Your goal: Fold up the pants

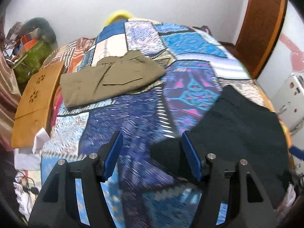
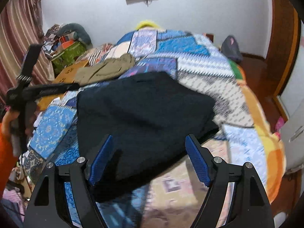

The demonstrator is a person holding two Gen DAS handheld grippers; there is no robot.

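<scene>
Dark navy pants lie folded into a thick rectangle on the patchwork bedspread; in the left wrist view they fill the right side. Folded khaki pants lie farther back on the left, also seen in the right wrist view. My left gripper is open and empty above the bedspread, just left of the navy pants. My right gripper is open and empty, hovering over the near edge of the navy pants. The left gripper's body shows at the left of the right wrist view.
A wooden lap table lies at the bed's left edge. A green bag and clutter stand at back left. A dark bag sits on the floor at back right. A wooden door frame and white cabinet are on the right.
</scene>
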